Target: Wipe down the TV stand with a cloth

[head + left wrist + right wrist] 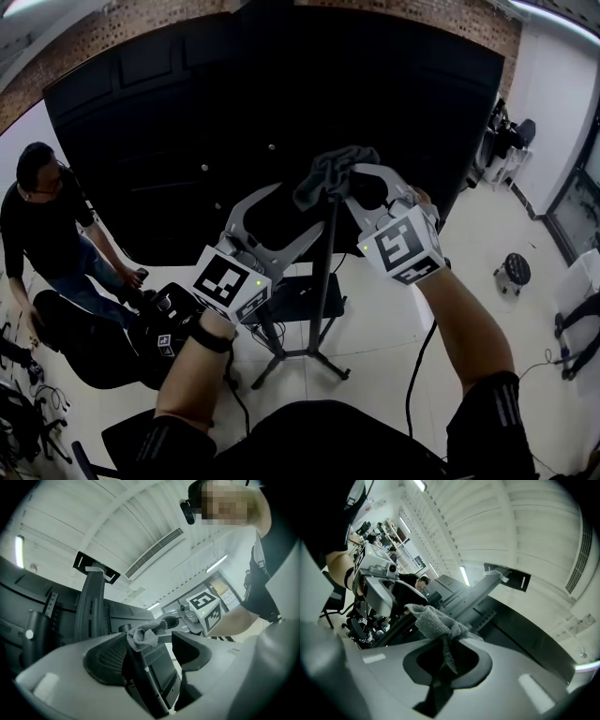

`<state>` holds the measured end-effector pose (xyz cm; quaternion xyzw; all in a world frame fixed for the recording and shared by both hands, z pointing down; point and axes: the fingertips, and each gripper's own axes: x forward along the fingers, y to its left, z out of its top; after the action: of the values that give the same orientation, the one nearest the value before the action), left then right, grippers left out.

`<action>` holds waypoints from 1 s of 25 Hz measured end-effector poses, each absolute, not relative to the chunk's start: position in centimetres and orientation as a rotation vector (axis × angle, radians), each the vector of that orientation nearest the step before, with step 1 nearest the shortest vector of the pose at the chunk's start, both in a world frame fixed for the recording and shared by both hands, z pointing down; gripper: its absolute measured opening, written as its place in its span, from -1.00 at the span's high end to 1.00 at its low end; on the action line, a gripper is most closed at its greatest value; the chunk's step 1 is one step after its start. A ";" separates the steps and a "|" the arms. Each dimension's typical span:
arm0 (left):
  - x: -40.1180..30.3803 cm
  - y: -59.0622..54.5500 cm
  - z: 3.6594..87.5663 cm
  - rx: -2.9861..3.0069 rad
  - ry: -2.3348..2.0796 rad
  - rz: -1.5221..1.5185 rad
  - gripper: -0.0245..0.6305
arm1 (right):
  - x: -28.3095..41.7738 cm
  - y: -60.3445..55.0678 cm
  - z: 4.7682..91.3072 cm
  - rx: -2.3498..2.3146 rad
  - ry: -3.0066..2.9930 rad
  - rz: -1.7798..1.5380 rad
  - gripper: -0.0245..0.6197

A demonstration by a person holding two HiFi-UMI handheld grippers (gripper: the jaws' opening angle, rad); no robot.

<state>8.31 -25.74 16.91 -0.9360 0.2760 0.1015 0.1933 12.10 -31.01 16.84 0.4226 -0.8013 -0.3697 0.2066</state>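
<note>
The TV stand's black pole (325, 272) rises from splayed legs (309, 354) in front of a large black panel (234, 112). A grey cloth (328, 173) is bunched at the pole's top, and my right gripper (352, 186) is shut on it. In the right gripper view the cloth (436, 620) hangs out between the jaws of the right gripper (447, 653). My left gripper (295, 214) is open, lower and to the left, with its jaws on either side of the pole. The left gripper (150, 663) view shows the pole (145, 677) running between them, with the cloth (143, 635) just beyond.
A person (42, 220) sits at the left beside black bags (103, 347). A round stool (514, 272) stands on the pale floor at the right, a cable (417, 361) trails under my right arm, and a small black shelf (305, 295) sits behind the pole.
</note>
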 end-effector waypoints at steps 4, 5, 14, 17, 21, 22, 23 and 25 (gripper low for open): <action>10.1 -26.7 17.1 -2.629 0.776 0.265 -0.07 | 13.9 -32.8 16.6 1.183 -2.238 -1.017 0.82; 10.5 -26.9 17.1 -2.633 0.779 0.261 -0.07 | 14.2 -33.3 16.8 1.181 -2.241 -1.009 0.82; 14.5 -27.5 18.9 -2.659 0.785 0.217 -0.07 | 18.5 -37.3 17.7 1.233 -2.271 -0.897 0.82; 15.4 -27.7 19.5 -2.669 0.786 0.208 -0.07 | 21.0 -38.1 18.4 1.270 -2.268 -0.853 0.83; 16.9 -28.2 20.2 -2.685 0.780 0.207 -0.07 | 24.4 -38.5 19.1 1.316 -2.277 -0.807 0.83; 17.3 -28.2 20.4 -2.688 0.775 0.209 -0.07 | 25.2 -38.6 19.3 1.330 -2.272 -0.800 0.83; 17.7 -28.2 20.6 -2.692 0.770 0.211 -0.07 | 26.0 -38.6 19.5 1.345 -2.265 -0.793 0.83; 18.6 -28.1 21.0 -2.698 0.760 0.208 -0.07 | 27.6 -38.6 19.8 1.374 -2.255 -0.776 0.83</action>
<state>18.58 -28.13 21.04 -0.9468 0.2667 0.0730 0.1649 27.56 -38.57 19.80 0.4898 -0.8039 -0.2767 0.1932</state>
